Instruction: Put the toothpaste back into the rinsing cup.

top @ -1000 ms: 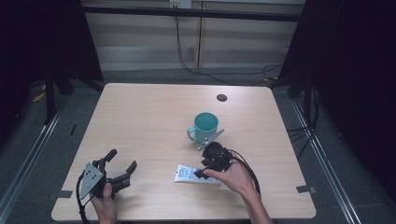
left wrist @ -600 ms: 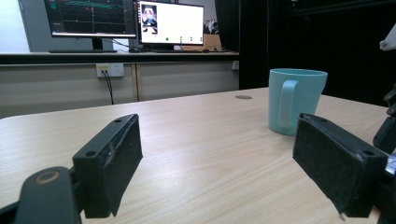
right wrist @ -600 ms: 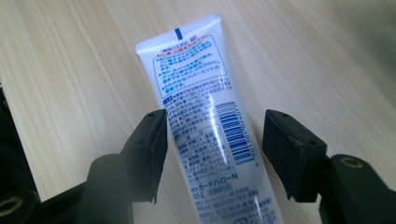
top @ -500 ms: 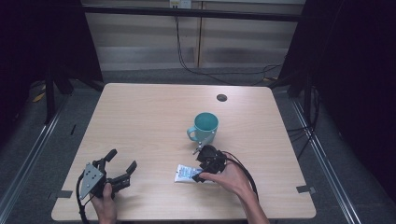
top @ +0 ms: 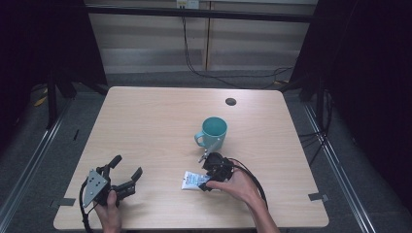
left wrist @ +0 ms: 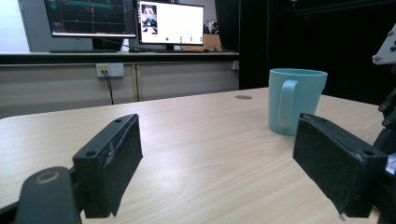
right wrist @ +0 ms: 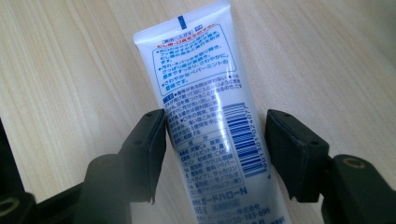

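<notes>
White plastic tube (right wrist: 210, 116) lies flat on the counter (top: 145, 126) between my right tongs (right wrist: 215, 144), jaws spread either side and not yet gripping, so the pickup looks unstarted. My left tongs (top: 121, 177) rest released, lower left. Only the right gripper view shows the tube's label; the teal mug (top: 213, 132) sits beyond, centre frame.

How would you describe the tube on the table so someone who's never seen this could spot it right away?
Start at the wooden table and find the teal mug near its middle. Closer to the person lies a white tube, flat between the right gripper jaws. Its blue print and barcode set it apart from the plain mug.
</notes>
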A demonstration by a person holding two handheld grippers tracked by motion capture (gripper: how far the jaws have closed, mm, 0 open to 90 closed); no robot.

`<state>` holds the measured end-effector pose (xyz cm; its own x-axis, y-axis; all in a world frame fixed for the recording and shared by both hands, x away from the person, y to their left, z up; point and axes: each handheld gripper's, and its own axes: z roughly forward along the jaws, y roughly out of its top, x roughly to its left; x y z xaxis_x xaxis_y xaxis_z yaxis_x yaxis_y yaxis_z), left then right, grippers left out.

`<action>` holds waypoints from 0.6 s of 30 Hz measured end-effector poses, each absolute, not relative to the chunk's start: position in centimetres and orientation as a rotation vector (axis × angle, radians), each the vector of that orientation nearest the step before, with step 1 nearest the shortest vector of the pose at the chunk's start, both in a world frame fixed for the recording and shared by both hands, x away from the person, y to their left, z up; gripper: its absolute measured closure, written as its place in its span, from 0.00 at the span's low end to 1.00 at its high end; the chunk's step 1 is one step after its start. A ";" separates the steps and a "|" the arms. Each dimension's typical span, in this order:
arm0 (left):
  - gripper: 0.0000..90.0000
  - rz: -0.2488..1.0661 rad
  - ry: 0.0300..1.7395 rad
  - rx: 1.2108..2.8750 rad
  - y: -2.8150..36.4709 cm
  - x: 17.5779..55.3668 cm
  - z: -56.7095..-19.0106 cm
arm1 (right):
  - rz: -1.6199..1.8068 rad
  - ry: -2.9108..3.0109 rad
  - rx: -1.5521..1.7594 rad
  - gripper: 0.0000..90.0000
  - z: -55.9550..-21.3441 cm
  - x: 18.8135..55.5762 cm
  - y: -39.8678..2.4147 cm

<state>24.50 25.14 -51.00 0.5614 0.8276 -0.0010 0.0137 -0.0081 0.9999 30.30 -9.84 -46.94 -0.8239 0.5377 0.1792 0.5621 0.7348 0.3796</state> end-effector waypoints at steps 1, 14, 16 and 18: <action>0.17 0.755 0.768 1.448 25.1 24.5 -51.0 | -0.657 -2.872 -0.911 0.43 -46.9 30.3 -9.8; 0.17 0.752 0.767 1.447 25.1 24.5 -51.0 | -0.600 -2.937 -0.912 0.51 -47.3 29.8 -9.9; 0.17 0.752 0.767 1.447 25.1 24.5 -51.0 | -0.615 -2.930 -0.927 0.53 -47.3 29.8 -10.0; 0.17 0.752 0.767 1.447 25.1 24.5 -51.0 | -0.629 -2.927 -0.927 0.55 -47.3 29.9 -10.1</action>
<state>24.51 25.15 -51.00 0.5633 0.8262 -0.0026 0.0142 -0.0065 0.9999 29.86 -10.12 -47.34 -0.8249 0.5511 0.1259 0.5542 0.7444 0.3724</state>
